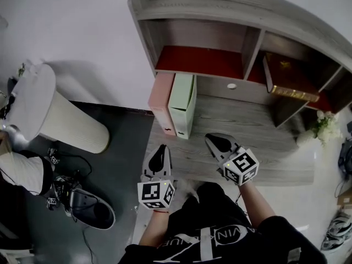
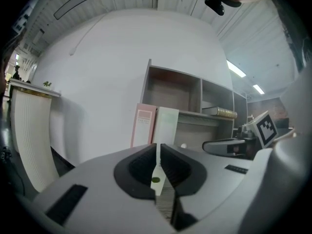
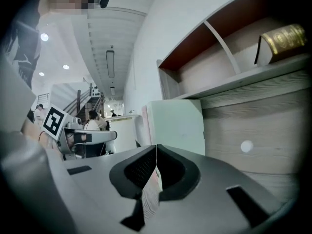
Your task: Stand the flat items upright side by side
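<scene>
A pink file box (image 1: 163, 106) and a pale green file box (image 1: 183, 104) stand upright side by side at the left end of the grey wooden desk (image 1: 247, 125), under the hutch. My left gripper (image 1: 161, 148) hovers over the desk's front edge, just short of the boxes, shut with nothing in it. My right gripper (image 1: 212, 139) hangs beside it to the right, also shut and empty. In the left gripper view the pink box (image 2: 142, 126) and green box (image 2: 165, 126) rise beyond the closed jaws. The right gripper view shows the green box (image 3: 178, 123) close ahead.
A dark red book with a gold edge (image 1: 289, 78) lies in the hutch's right compartment. White flowers (image 1: 324, 126) sit at the desk's right end. A white cylindrical stand (image 1: 55, 114) and shoes (image 1: 91, 205) are on the dark floor to the left.
</scene>
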